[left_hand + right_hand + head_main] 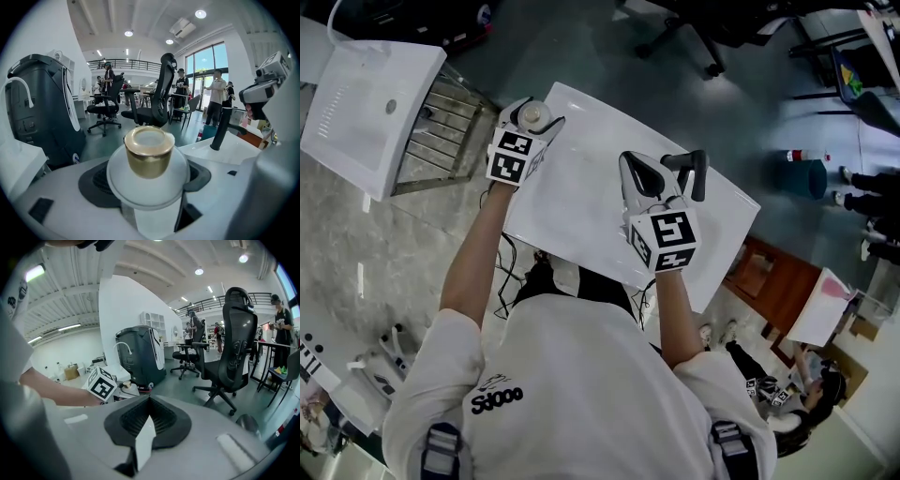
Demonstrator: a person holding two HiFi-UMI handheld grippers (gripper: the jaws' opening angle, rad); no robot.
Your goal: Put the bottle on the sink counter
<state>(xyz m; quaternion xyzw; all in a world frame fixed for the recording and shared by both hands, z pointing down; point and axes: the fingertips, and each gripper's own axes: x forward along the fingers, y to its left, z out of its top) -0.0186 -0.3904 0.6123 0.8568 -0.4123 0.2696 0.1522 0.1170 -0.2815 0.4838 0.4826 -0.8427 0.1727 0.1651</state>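
bottle (pixel 148 187) stands upright in left gripper (pixel 532 114), gold cap (pixel 148 152) pointing up.

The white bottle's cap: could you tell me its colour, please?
The round cap is shiny gold, clearest in the left gripper view.

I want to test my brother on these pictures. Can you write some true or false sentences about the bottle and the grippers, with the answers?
1. The left gripper holds a white bottle with a gold cap. True.
2. The right gripper holds a cup. False: nothing is in it.
3. The faucet on the sink counter is black. True.
4. The faucet is right beside the left gripper. False: it is beside the right gripper.
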